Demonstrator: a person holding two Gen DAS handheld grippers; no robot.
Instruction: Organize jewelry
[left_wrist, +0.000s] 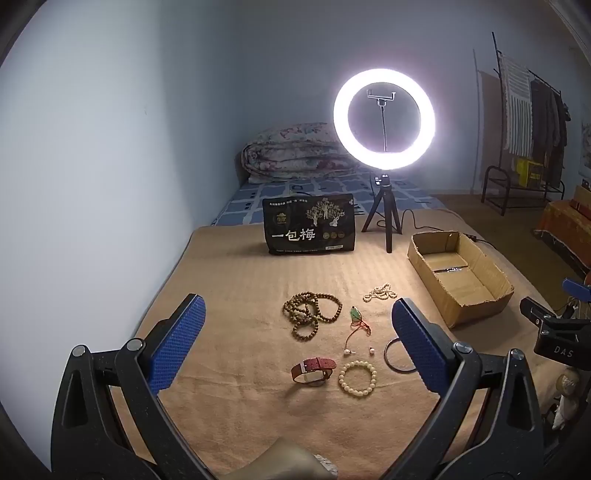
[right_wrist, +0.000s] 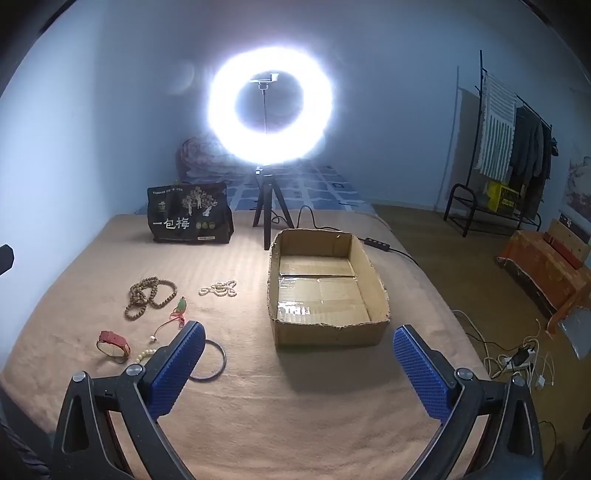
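Jewelry lies on a tan blanket (left_wrist: 236, 280): a brown bead strand (left_wrist: 310, 312), a small white bead string (left_wrist: 380, 292), a green pendant on red cord (left_wrist: 356, 319), a red strap watch (left_wrist: 313, 369), a cream bead bracelet (left_wrist: 357, 379) and a dark bangle (left_wrist: 395, 356). An open cardboard box (right_wrist: 364, 273) stands to the right, holding no jewelry. My left gripper (left_wrist: 297, 328) is open above the jewelry. My right gripper (right_wrist: 297, 350) is open in front of the box, the bangle (right_wrist: 216, 360) by its left finger.
A lit ring light on a tripod (left_wrist: 384, 118) and a black snack bag (left_wrist: 309, 225) stand at the back. A folded quilt (left_wrist: 295, 153) lies behind. A clothes rack (right_wrist: 517, 147) and floor cables (right_wrist: 517, 354) are at the right.
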